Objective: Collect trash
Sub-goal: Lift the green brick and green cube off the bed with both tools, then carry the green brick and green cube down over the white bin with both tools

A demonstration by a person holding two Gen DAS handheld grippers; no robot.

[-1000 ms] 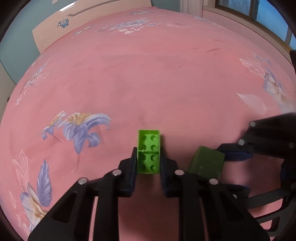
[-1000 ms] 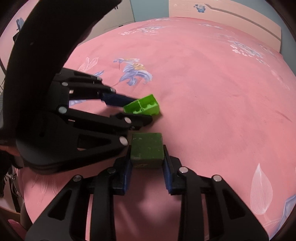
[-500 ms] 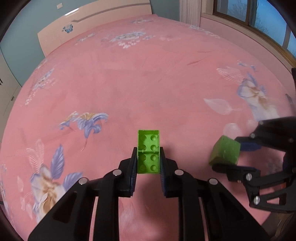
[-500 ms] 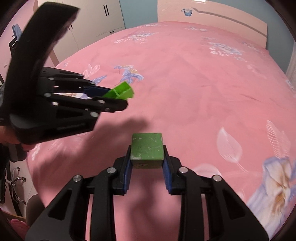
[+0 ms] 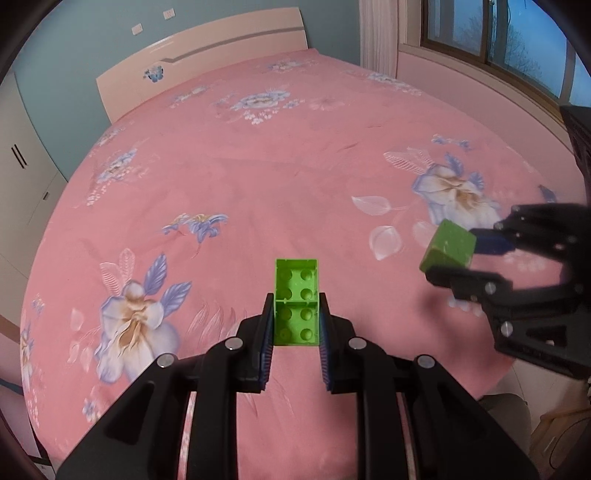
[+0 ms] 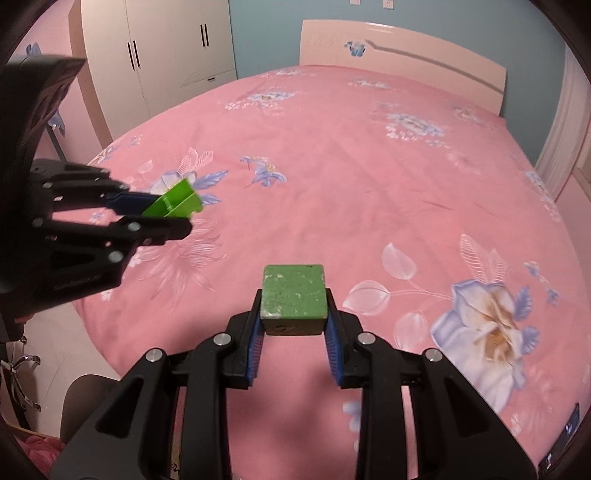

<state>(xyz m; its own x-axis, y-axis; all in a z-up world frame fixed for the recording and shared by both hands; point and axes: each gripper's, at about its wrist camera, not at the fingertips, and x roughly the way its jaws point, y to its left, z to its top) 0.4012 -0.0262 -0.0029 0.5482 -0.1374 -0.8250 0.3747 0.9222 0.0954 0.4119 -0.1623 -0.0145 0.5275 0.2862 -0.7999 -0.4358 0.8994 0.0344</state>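
My left gripper [image 5: 295,317] is shut on a bright green toy brick [image 5: 296,300], hollow underside up, held well above the pink bed. It also shows at the left of the right wrist view, with the brick [image 6: 173,204] between its fingers. My right gripper [image 6: 293,317] is shut on a dark green cube [image 6: 293,291], also held above the bed. In the left wrist view the cube [image 5: 448,245] shows at the right, in the right gripper [image 5: 461,254].
The pink floral bedspread [image 5: 258,177] fills both views. A headboard [image 6: 402,51] stands at the far end, a white wardrobe [image 6: 159,55] at the left, a window [image 5: 498,33] at the right. An office chair base [image 6: 18,373] stands on the floor beside the bed.
Both grippers have risen from the bed with their blocks and drawn back toward the bed's foot. They have also moved apart from each other.
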